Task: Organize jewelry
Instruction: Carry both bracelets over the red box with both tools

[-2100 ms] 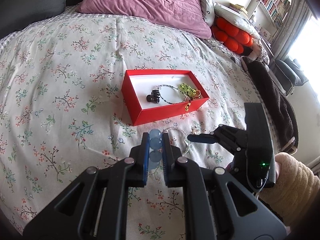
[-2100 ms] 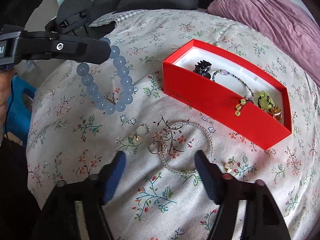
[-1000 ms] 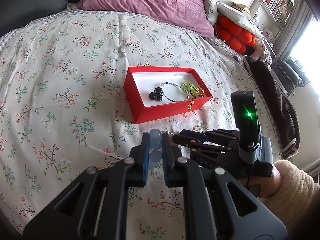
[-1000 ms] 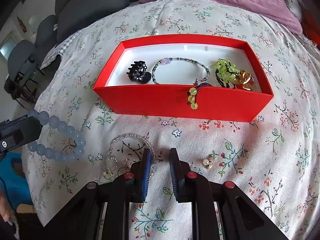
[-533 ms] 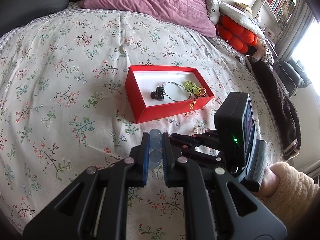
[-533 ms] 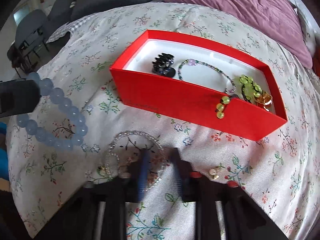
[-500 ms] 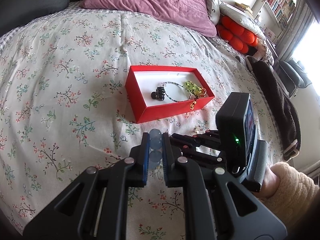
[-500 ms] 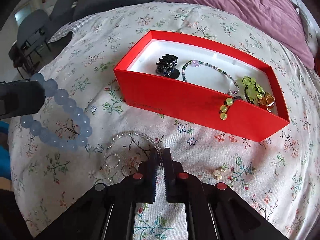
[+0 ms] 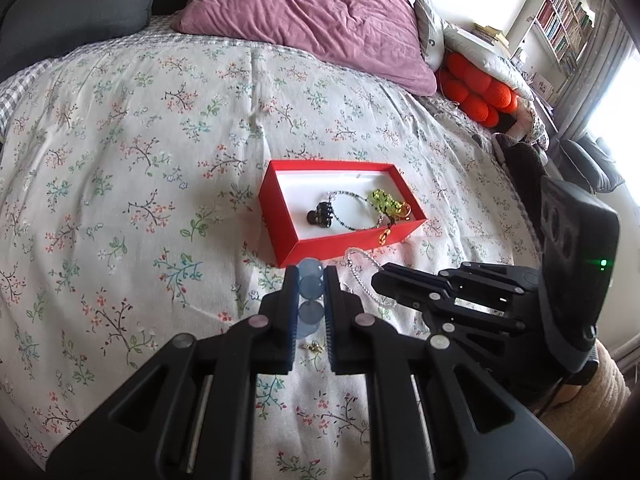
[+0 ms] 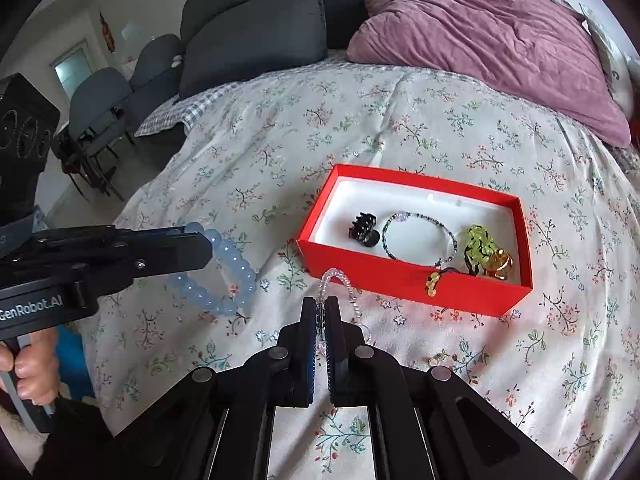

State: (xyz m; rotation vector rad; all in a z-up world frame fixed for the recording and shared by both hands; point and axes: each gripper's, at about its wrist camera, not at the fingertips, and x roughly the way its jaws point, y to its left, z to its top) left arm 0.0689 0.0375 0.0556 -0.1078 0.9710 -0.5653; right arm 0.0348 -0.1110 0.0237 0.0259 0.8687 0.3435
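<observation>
Both claws pinching bracelets: left gripper (image 9: 311, 280) blue beads (image 10: 236, 276), right gripper (image 10: 320, 312) clear strand (image 10: 340, 280), beside red box (image 10: 404, 286).

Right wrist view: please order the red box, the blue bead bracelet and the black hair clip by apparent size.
1. red box
2. blue bead bracelet, though it hangs nearer the camera in the left gripper
3. black hair clip

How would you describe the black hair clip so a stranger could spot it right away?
On the floral bedspread sits a red box with a white lining. The black hair clip lies at its left end in the right wrist view, beside a thin beaded bracelet; it alone is solid black and toothed.
</observation>
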